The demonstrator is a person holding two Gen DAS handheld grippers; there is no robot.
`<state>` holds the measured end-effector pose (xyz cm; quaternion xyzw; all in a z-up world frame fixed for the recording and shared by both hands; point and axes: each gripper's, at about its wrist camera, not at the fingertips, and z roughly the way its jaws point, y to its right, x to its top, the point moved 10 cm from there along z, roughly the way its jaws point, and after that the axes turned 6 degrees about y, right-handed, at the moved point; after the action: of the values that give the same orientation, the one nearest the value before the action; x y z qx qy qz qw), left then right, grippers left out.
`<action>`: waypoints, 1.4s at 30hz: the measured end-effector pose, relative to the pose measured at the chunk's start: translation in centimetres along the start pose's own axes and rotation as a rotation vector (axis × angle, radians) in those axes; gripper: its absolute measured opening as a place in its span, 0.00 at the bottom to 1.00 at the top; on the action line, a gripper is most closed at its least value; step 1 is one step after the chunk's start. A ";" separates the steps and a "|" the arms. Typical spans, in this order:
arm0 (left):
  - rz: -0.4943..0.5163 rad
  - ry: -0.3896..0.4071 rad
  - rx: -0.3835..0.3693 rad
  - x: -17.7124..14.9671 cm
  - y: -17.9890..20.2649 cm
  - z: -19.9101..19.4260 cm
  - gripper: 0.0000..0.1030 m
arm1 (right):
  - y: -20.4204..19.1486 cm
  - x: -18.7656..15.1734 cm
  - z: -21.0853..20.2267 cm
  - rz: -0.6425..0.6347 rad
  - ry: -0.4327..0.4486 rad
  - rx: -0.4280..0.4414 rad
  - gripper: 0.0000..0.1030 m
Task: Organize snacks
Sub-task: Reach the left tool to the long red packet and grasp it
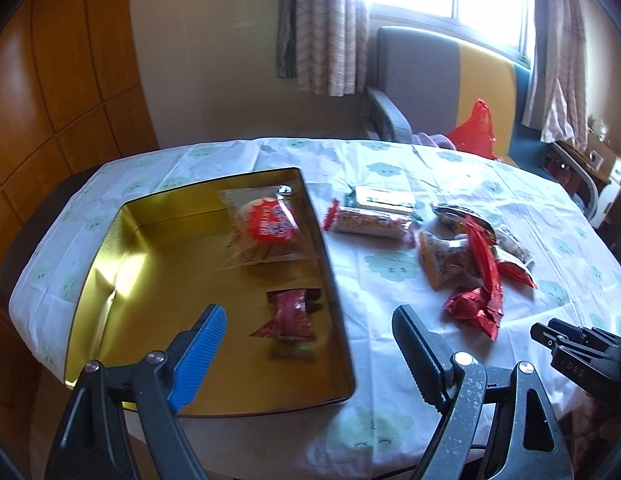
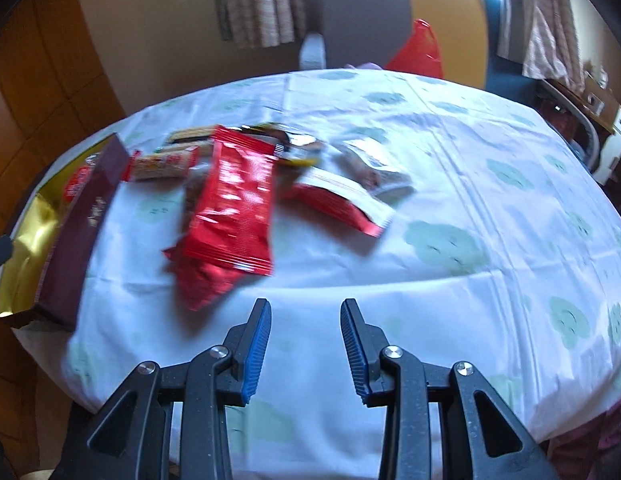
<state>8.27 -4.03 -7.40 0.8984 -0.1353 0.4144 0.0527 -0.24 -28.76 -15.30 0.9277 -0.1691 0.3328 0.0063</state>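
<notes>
A gold-lined tin box sits on the left of the table; its dark red outer wall shows in the right wrist view. It holds a clear packet with a red label and a small red wrapped snack. My left gripper is open and empty above the box's near right part. Several loose snacks lie on the cloth right of the box: a long bar, a crumpled red wrapper, a flat red packet. My right gripper is open and empty, just short of the red packets.
The round table wears a white cloth with green cloud prints. A grey and yellow chair stands behind it with a red bag on it. A wooden cabinet is on the left, a window with curtains behind.
</notes>
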 end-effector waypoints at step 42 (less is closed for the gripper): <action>0.204 -0.332 -0.308 -0.5 22.1 12.7 0.69 | 4.0 -1.8 0.5 0.023 0.033 -0.034 0.52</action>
<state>10.88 -27.74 -16.43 0.9173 -0.2936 0.2389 0.1240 -2.47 -32.00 -17.20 0.9198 -0.1851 0.3454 0.0211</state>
